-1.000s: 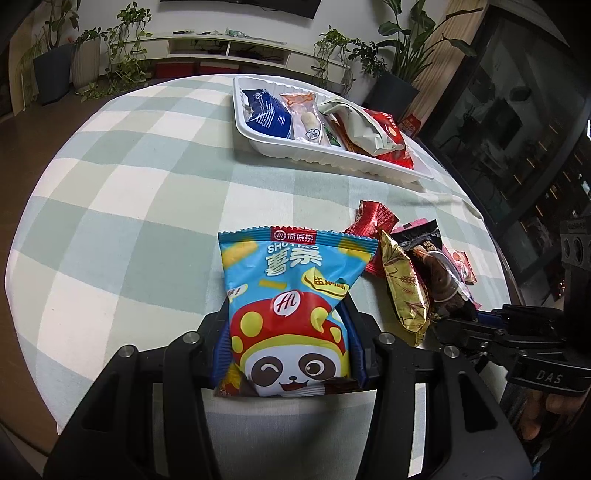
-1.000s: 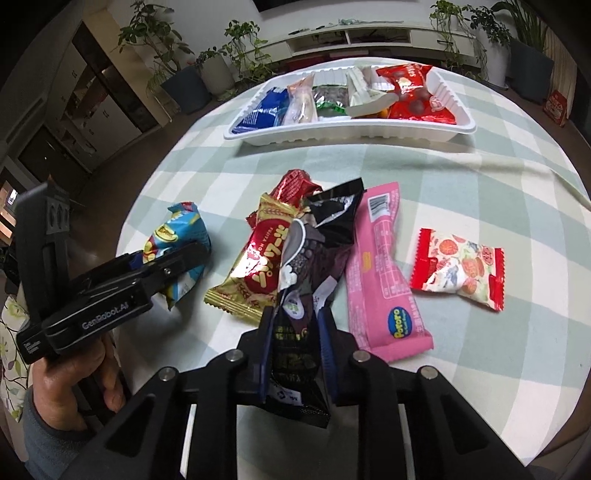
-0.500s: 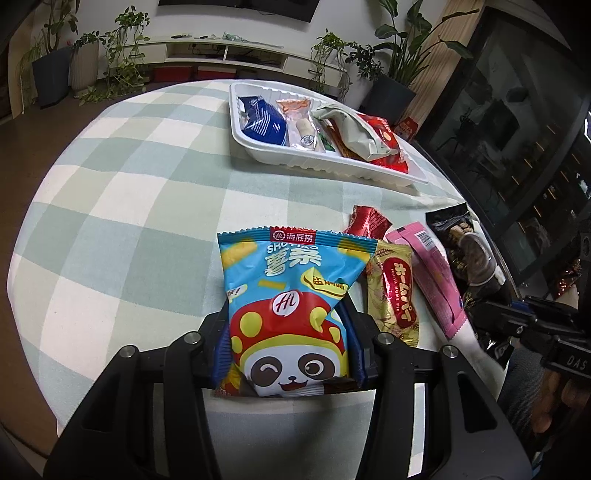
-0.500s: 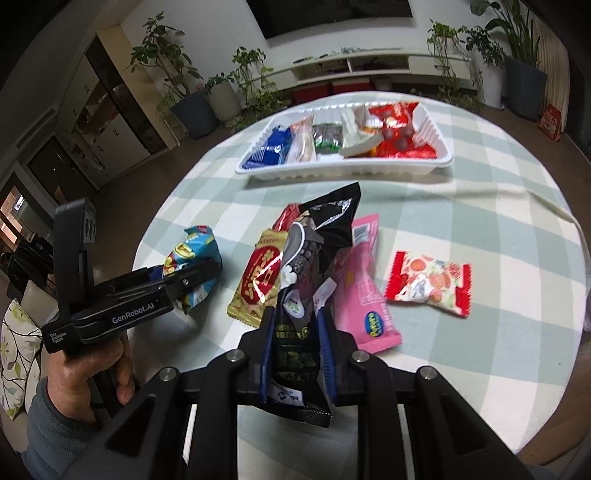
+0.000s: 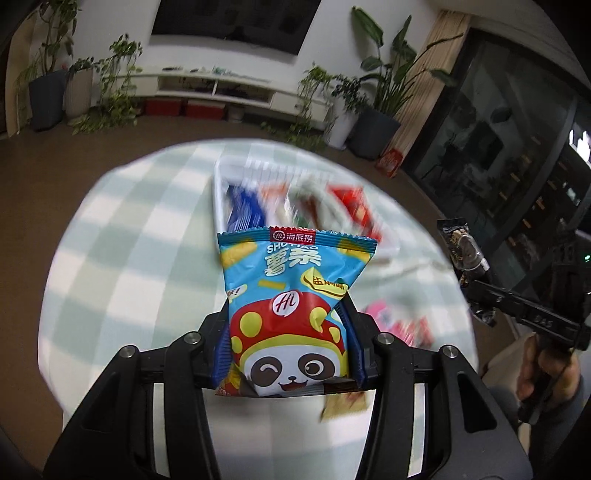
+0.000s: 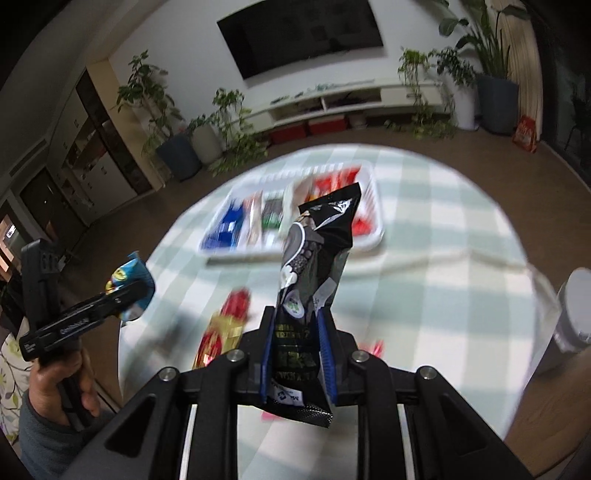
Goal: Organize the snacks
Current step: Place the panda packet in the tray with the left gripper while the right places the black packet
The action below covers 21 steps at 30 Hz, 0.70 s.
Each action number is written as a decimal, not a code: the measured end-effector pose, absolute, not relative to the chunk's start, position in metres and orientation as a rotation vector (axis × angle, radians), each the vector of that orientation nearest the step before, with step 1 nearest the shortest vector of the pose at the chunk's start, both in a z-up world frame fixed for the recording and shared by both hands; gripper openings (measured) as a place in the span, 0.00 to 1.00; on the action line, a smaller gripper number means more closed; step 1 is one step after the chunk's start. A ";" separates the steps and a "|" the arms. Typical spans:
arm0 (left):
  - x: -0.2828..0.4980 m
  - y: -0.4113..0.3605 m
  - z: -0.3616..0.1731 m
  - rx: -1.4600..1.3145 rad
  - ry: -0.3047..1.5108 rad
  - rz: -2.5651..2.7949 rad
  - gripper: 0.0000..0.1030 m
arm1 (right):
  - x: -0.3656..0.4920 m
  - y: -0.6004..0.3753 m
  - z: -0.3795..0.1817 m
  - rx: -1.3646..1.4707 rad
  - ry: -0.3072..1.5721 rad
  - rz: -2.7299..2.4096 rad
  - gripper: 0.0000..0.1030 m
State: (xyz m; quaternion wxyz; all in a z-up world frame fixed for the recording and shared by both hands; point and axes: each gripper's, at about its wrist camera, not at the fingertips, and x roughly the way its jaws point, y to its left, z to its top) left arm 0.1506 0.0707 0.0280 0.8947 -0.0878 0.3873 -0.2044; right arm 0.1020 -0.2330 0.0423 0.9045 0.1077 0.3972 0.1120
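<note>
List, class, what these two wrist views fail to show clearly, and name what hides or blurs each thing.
1. White tray contents: motion-blurred in both views; the blue panda snack bag covers its near rim in the left wrist view.
2. Loose snacks on the table: blurred, partly behind the left hand-held gripper and right hand-held gripper.
3. Black snack packet print: too dark to read.

Beyond your round table (image 6: 461, 221) with its green-checked cloth, you face a white wall carrying a dark television (image 6: 301, 35), a low white console (image 6: 347, 99), potted plants (image 6: 166, 122) and brown floor (image 6: 480, 144).
</note>
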 end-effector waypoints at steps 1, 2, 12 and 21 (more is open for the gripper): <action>0.161 0.067 0.040 -0.167 0.786 -0.427 0.45 | 0.109 -0.235 0.051 0.209 0.804 0.226 0.23; 0.170 0.063 0.049 -0.151 0.776 -0.428 0.45 | 0.117 -0.237 0.059 0.199 0.790 0.226 0.23; 0.290 0.024 0.079 -0.123 0.815 -0.419 0.45 | 0.233 -0.197 0.093 0.081 0.773 0.316 0.23; 0.357 -0.013 0.006 -0.124 0.948 -0.387 0.45 | 0.299 -0.171 0.015 -0.001 0.957 0.294 0.23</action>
